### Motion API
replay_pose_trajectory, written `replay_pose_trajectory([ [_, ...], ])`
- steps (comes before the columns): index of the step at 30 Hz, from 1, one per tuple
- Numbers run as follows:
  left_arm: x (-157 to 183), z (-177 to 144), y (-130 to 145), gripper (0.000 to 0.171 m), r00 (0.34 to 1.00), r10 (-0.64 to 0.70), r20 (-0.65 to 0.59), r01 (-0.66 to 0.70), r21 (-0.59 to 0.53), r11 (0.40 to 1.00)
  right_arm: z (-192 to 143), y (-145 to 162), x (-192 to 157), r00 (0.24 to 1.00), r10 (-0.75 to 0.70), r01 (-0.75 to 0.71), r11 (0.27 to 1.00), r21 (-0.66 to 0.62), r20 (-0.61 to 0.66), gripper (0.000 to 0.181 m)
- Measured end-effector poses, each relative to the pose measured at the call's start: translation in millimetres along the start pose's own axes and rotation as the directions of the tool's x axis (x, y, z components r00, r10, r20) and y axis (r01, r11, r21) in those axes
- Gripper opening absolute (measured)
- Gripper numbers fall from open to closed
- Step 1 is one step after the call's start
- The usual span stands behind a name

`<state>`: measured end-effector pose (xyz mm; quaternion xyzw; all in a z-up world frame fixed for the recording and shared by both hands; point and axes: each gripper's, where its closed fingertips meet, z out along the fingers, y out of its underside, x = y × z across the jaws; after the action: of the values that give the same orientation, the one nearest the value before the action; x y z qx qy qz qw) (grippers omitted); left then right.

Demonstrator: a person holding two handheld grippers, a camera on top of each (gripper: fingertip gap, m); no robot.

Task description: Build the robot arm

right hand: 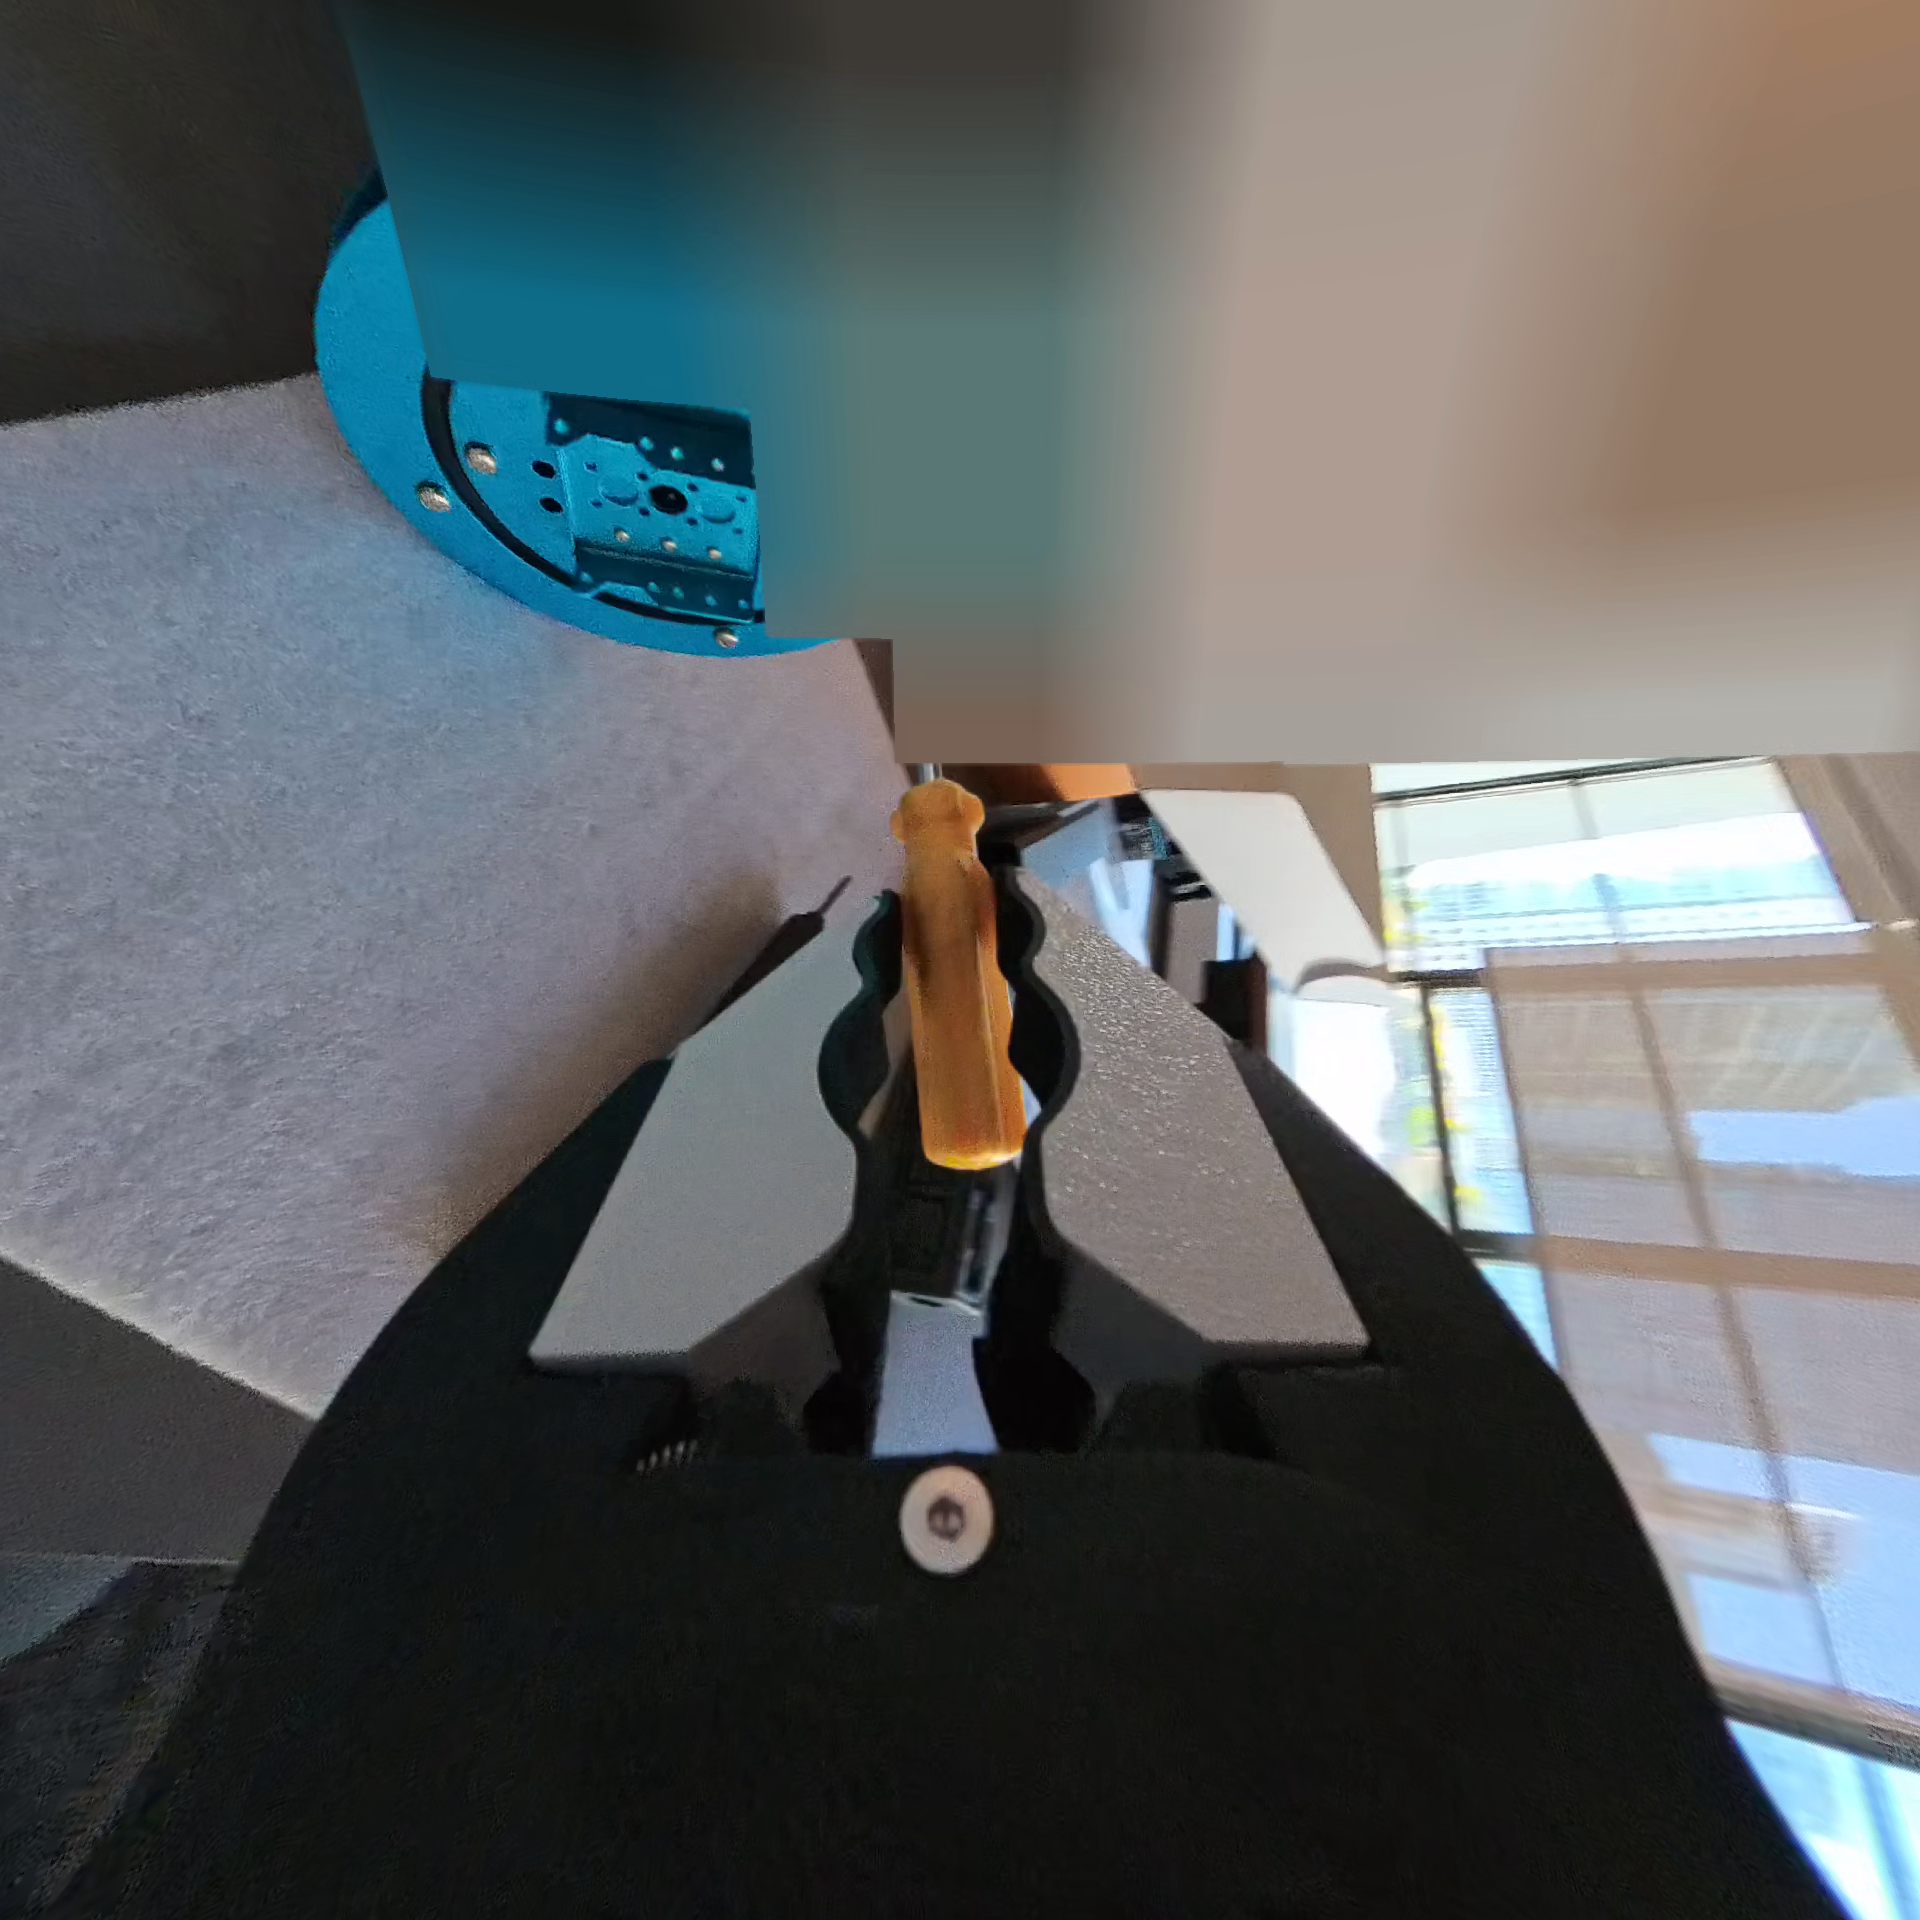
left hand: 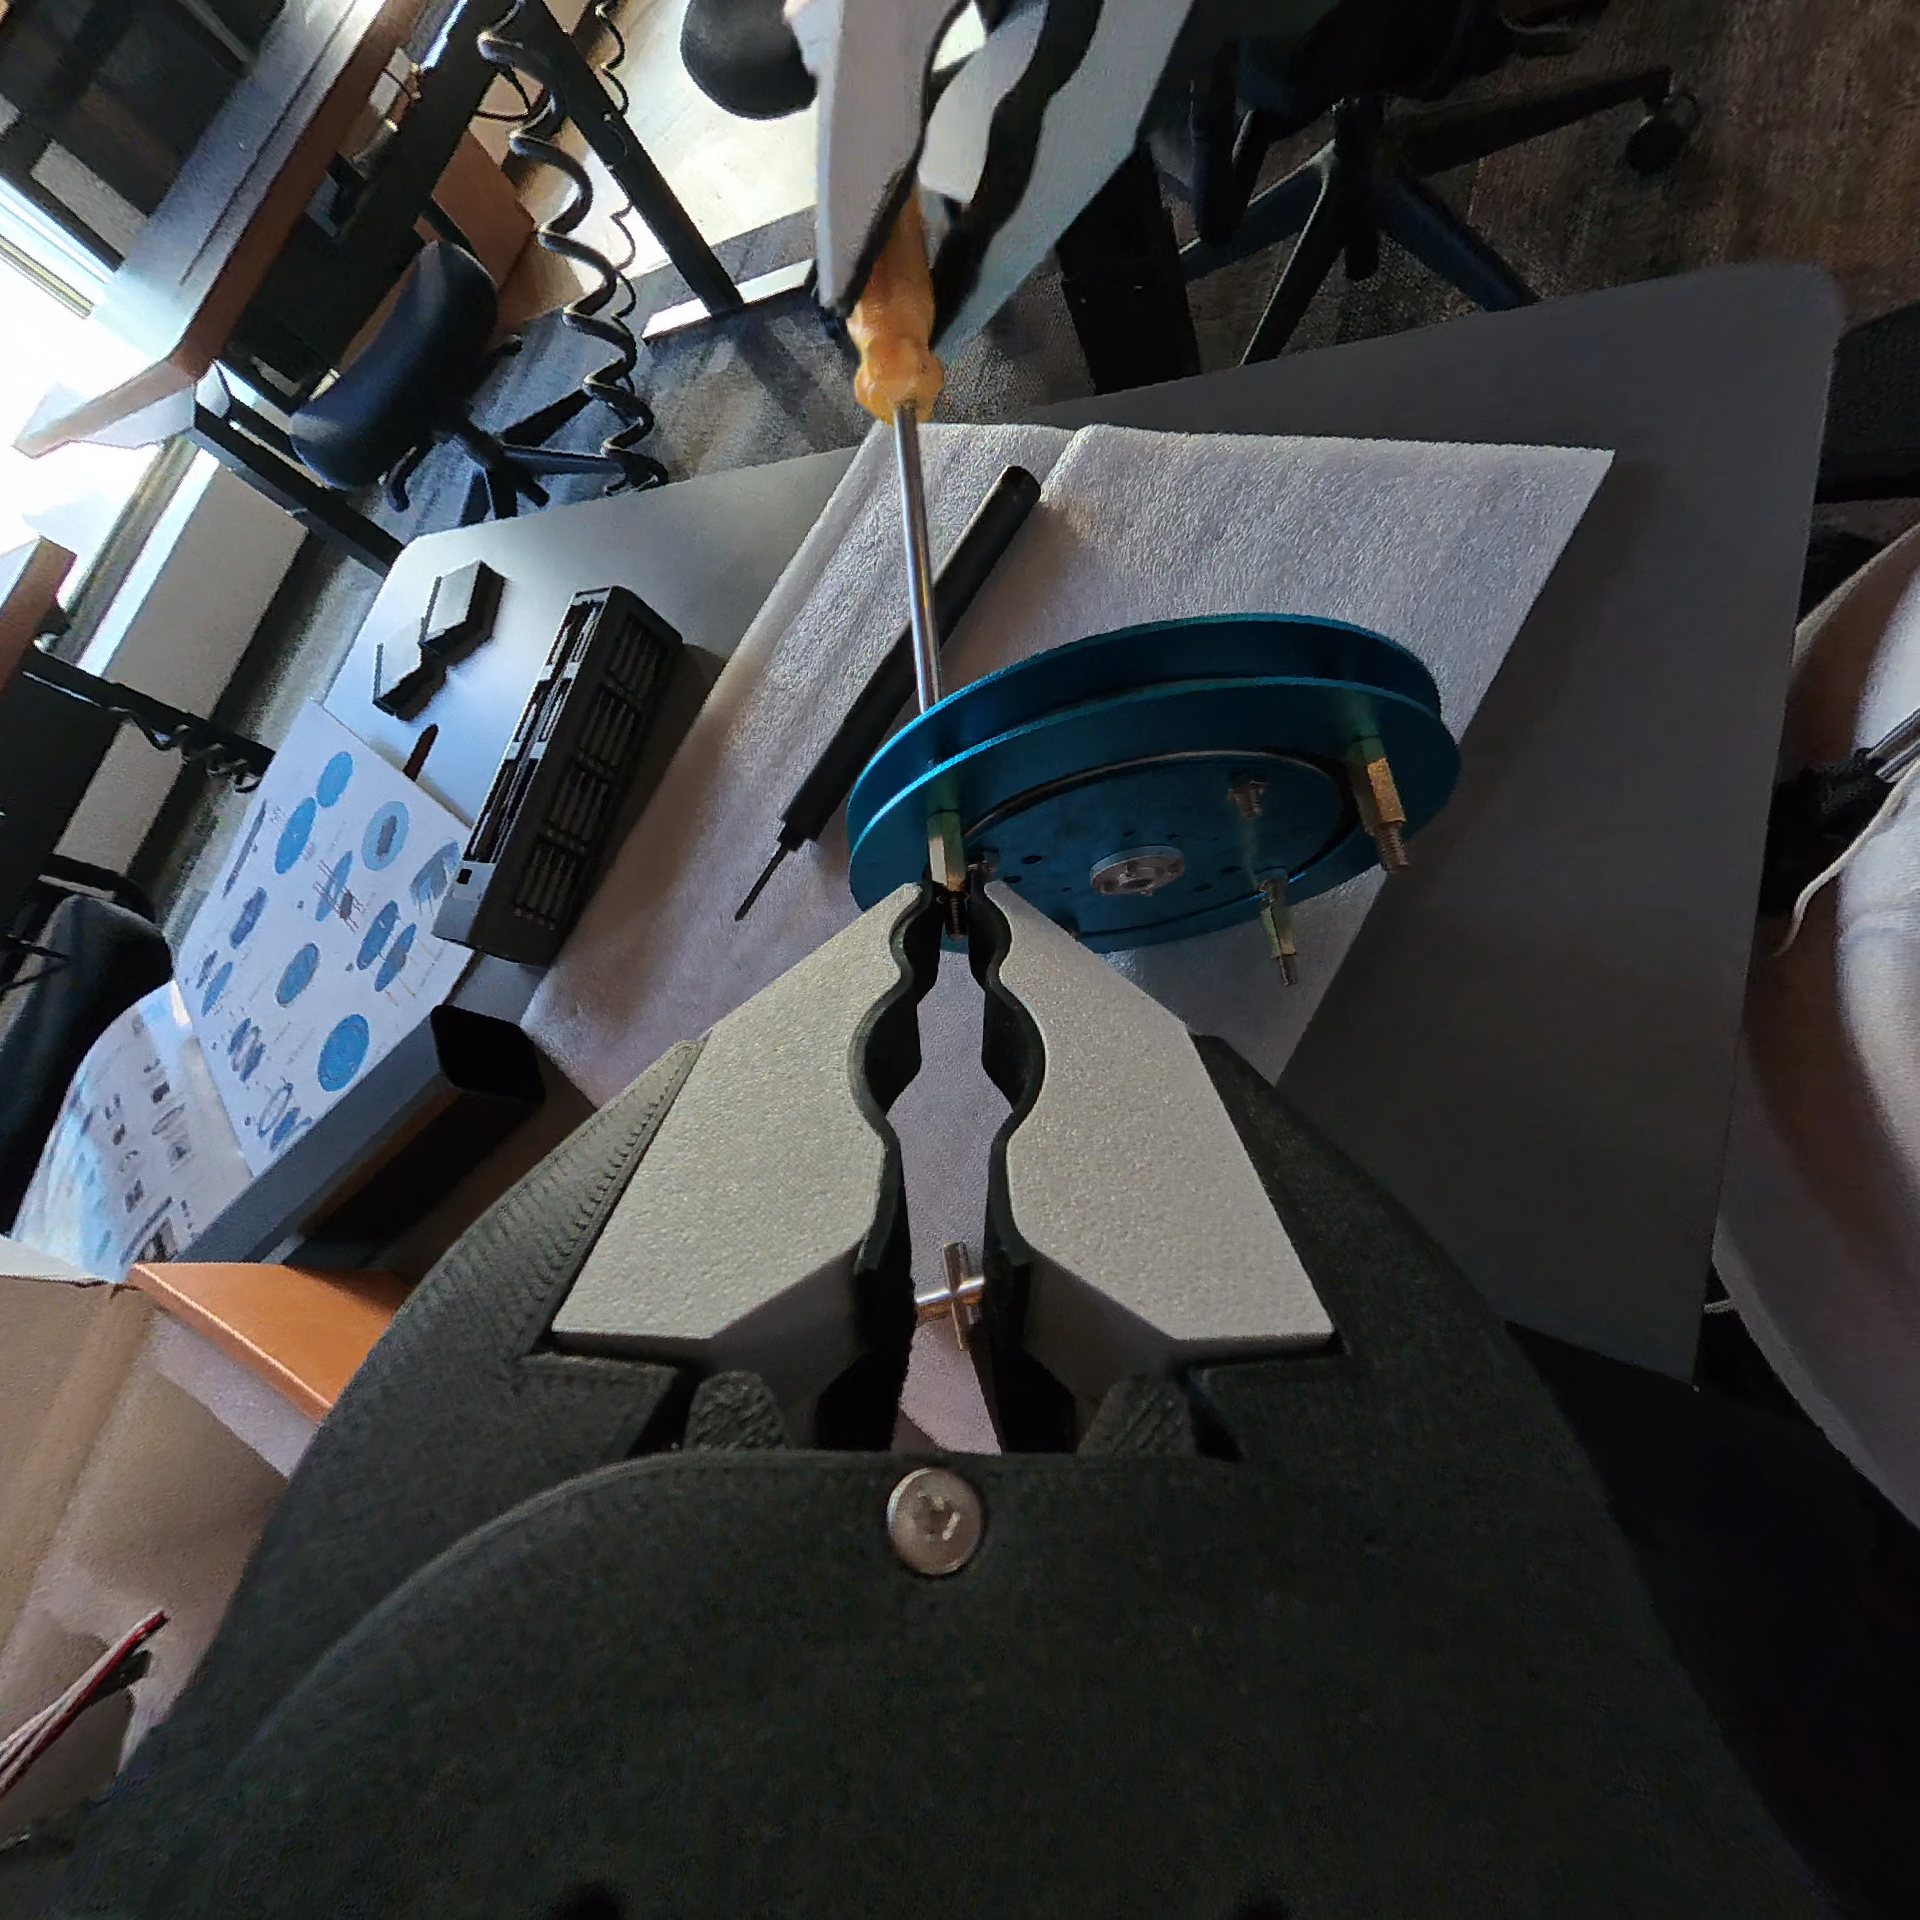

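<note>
Pinching a small brass standoff point(left hand: 948, 854) at the near rim of the blue disc assembly point(left hand: 1148, 774): left gripper point(left hand: 954, 902), tips nearly pressed together on the stud's threaded end, wavy inner pads point(left hand: 883, 1023) gaping farther back. Disc assembly of two stacked blue plates lying flat on the white foam sheet point(left hand: 1288, 540), more brass standoffs point(left hand: 1377, 795) poking out toward the camera from its underside. Clamped tight on the amber handle of the screwdriver point(right hand: 956, 987): right gripper point(right hand: 951, 904), handle lying lengthwise between the jaws, its collared end sticking out past the tips. Seen from the left wrist view, right gripper point(left hand: 914, 223) up at the top, screwdriver point(left hand: 914, 488) with its long axis running from the handle above down the steel shaft to the disc rim, tip hidden behind the upper plate close to the pinched standoff. Just beside the shaft, flat on the foam and roughly parallel to it: a black driver point(left hand: 894, 686), point toward the camera. Farther left on the grey table point(left hand: 623, 561): a black bit case point(left hand: 571, 769) and a printed sheet point(left hand: 312, 935) with blue diagrams.
</note>
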<state>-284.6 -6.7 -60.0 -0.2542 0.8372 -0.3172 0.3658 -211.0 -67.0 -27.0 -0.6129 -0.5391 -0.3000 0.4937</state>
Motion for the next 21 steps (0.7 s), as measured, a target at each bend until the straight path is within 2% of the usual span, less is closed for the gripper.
replay_pose_trajectory([
  [2, -1.3, 0.7, 0.1, 0.003, 0.999, 0.034, 0.024, -0.033, -0.023, 0.999, 0.0, 0.8, -1.7, 0.972, 0.207, -0.209, 0.978, 0.012, 0.111, 0.016],
  [5, -5.6, 1.5, 4.0, 0.003, 0.994, 0.084, 0.07, -0.08, -0.067, 0.995, -1.1, -3.4, -3.4, 0.836, 0.478, -0.493, 0.87, -0.013, 0.269, 0.015],
  [9, -8.2, 2.3, 7.0, 0.003, 0.992, 0.083, 0.093, -0.077, -0.073, 0.994, -1.5, -6.9, -4.4, 0.672, 0.639, -0.665, 0.743, -0.077, 0.374, 0.016],
  [10, -8.2, 2.5, 6.5, 0.003, 0.992, 0.081, 0.095, -0.074, -0.068, 0.995, -1.7, -5.9, -4.3, 0.665, 0.642, -0.668, 0.74, -0.08, 0.381, 0.016],
  [13, -7.3, 3.1, 4.8, 0.003, 0.995, 0.051, 0.085, -0.047, -0.051, 0.998, -2.0, -3.2, -7.2, 0.771, 0.536, -0.553, 0.831, -0.056, 0.343, 0.016],
  [16, -1.5, 0.9, 1.9, 0.004, 0.997, -0.078, -0.027, 0.078, -0.006, 0.997, -3.2, -5.6, -7.5, 0.83, 0.463, -0.478, 0.878, -0.033, 0.31, 0.016],
  [18, 3.4, -1.2, -1.6, 0.003, 0.965, -0.217, -0.146, 0.222, 0.021, 0.975, -4.3, -7.5, -7.5, 0.852, 0.434, -0.45, 0.893, -0.013, 0.292, 0.016],
  [21, 7.7, -3.8, -6.3, 0.004, 0.876, -0.381, -0.295, 0.404, 0.016, 0.915, -5.6, -8.5, -8.5, 0.877, 0.397, -0.412, 0.911, -0.003, 0.271, 0.016],
])
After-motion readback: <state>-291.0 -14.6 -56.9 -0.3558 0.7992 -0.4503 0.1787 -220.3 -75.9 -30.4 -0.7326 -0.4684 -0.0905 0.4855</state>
